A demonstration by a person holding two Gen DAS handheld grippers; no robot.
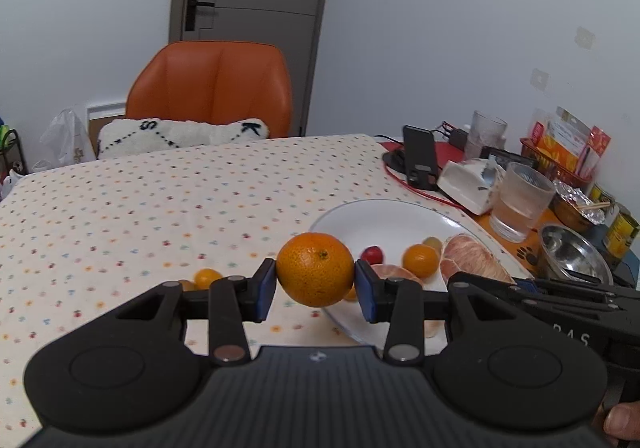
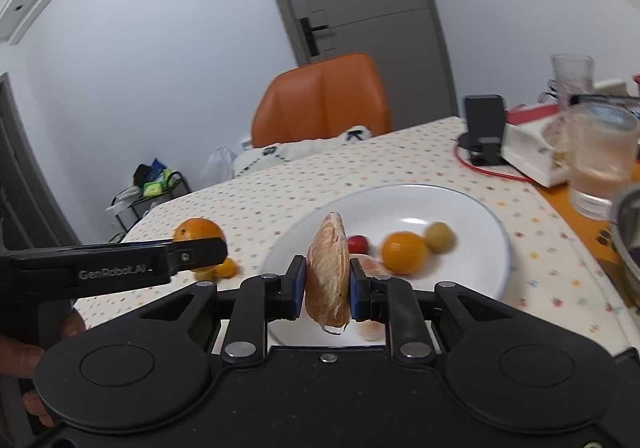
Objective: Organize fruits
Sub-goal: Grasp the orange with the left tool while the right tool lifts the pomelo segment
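My left gripper (image 1: 316, 288) is shut on a round orange (image 1: 315, 268), held above the near-left rim of the white plate (image 1: 384, 217). My right gripper (image 2: 327, 288) is shut on a peeled pink citrus segment (image 2: 328, 272), upright over the plate's (image 2: 460, 199) near edge. On the plate lie a small orange (image 2: 404, 252), a red cherry tomato (image 2: 357, 244), a green grape (image 2: 439, 236) and another peeled segment (image 1: 394, 272). A kumquat (image 1: 207, 276) rests on the cloth left of the plate.
The dotted tablecloth (image 1: 120, 207) stretches left and far. Right of the plate stand a glass of water (image 1: 520, 203), a steel bowl (image 1: 572, 252), a white box (image 1: 466, 183), a phone stand (image 1: 420, 159) and a red basket (image 1: 560, 155). An orange chair (image 1: 212, 87) is behind.
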